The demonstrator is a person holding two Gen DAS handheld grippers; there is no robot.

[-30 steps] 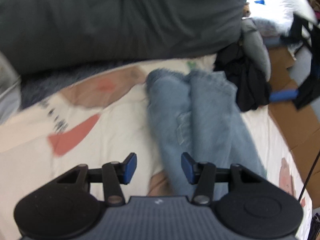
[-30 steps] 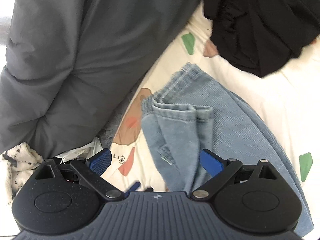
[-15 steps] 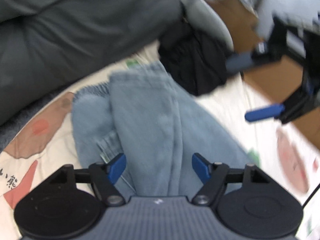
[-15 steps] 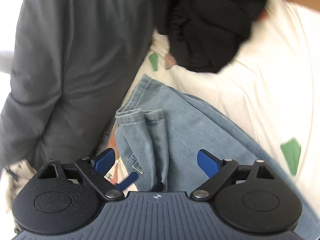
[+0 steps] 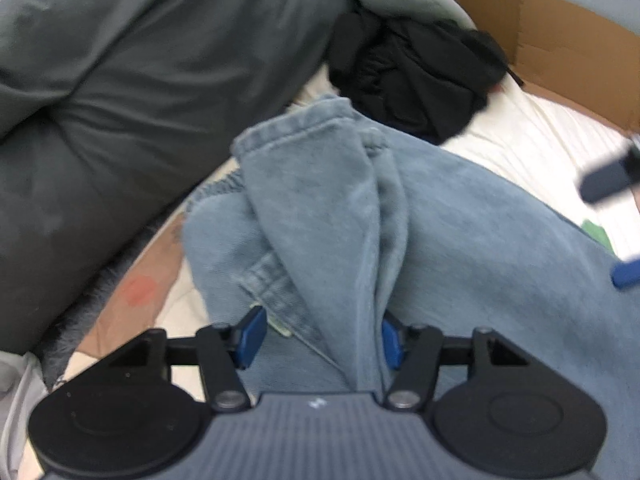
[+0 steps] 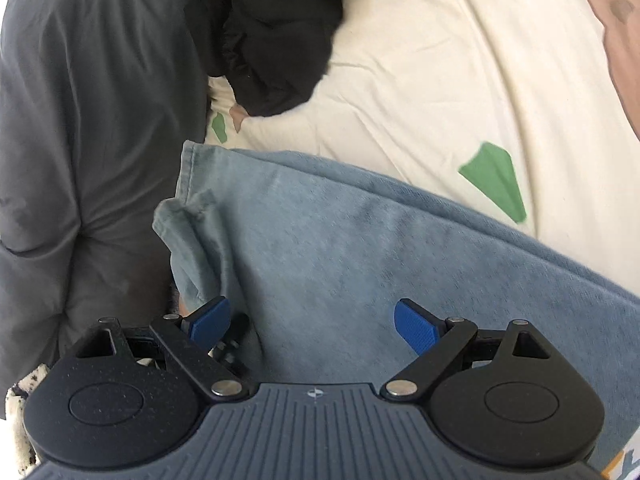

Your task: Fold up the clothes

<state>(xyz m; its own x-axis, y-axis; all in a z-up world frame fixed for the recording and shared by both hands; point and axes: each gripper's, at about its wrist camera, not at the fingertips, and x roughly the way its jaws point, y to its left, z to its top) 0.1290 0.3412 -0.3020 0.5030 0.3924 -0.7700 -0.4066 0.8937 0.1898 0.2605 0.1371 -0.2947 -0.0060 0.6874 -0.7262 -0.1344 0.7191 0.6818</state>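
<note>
- The blue jeans (image 5: pixel 460 240) are lying on the cream sheet (image 6: pixel 420 80) with coloured shapes on it, close to the big grey cushion (image 5: pixel 120 100).
- The left gripper (image 5: pixel 320 336) is hanging low over the jeans with its two blue pads wide apart. A raised fold of the jeans is sitting between them, but the pads are not squeezing it.
- The right gripper (image 6: pixel 316 322) is open wide too, low over a flat part of the jeans. It is holding nothing.
- I think the step in hand is getting ready to grab the jeans near the top end, so they can be folded over. No grab is made yet.
- The next move is asking for each gripper to go down a bit more and pinch the cloth. All the layers need to go between the pads, or the fold may slip out.
- The left wrist view is showing the bunched top band and the seam with a small tag (image 5: pixel 280 326). It is also showing the brown cardboard (image 5: pixel 560 40) behind the black clothes (image 5: pixel 412 80), and a blurry bit of the other tool at the right edge.
- The right wrist view is showing a smooth wide side of the jeans and a green shape (image 6: pixel 496 180) on the sheet. It is also showing a spotty white cloth (image 6: pixel 24 396) at the bottom left corner.
</note>
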